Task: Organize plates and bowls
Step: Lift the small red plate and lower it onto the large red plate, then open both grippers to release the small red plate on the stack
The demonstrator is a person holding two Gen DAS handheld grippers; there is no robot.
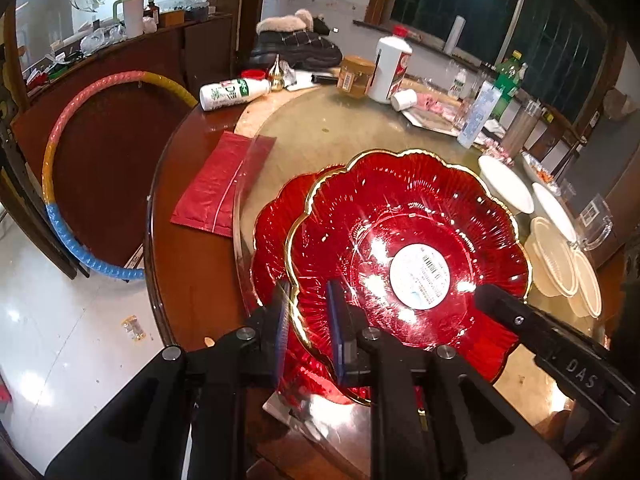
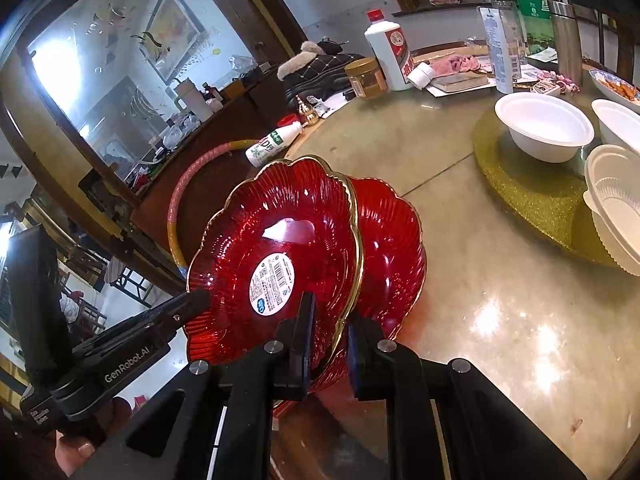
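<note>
A red glass scalloped plate [image 1: 400, 216] with a gold rim and a white label is held tilted above the table; it also shows in the right wrist view [image 2: 256, 240]. A second red plate [image 1: 276, 220] lies under it, also in the right wrist view [image 2: 388, 248]. My left gripper [image 1: 308, 312] is shut on the top plate's near rim. My right gripper [image 2: 330, 320] is shut on the opposite rim; its finger [image 1: 496, 304] shows in the left view. White bowls [image 2: 544, 128] stand to the right, with stacked ones [image 2: 616, 208].
Round table with a glass turntable [image 1: 320, 128] and a gold mat [image 2: 528, 196]. At the back are a white liquor bottle [image 1: 390, 68], a jar [image 1: 354, 76], a lying milk bottle [image 1: 232, 94], and a green bottle [image 1: 506, 80]. A red bag [image 1: 216, 188] lies left. A hoop [image 1: 60, 184] leans beside the table.
</note>
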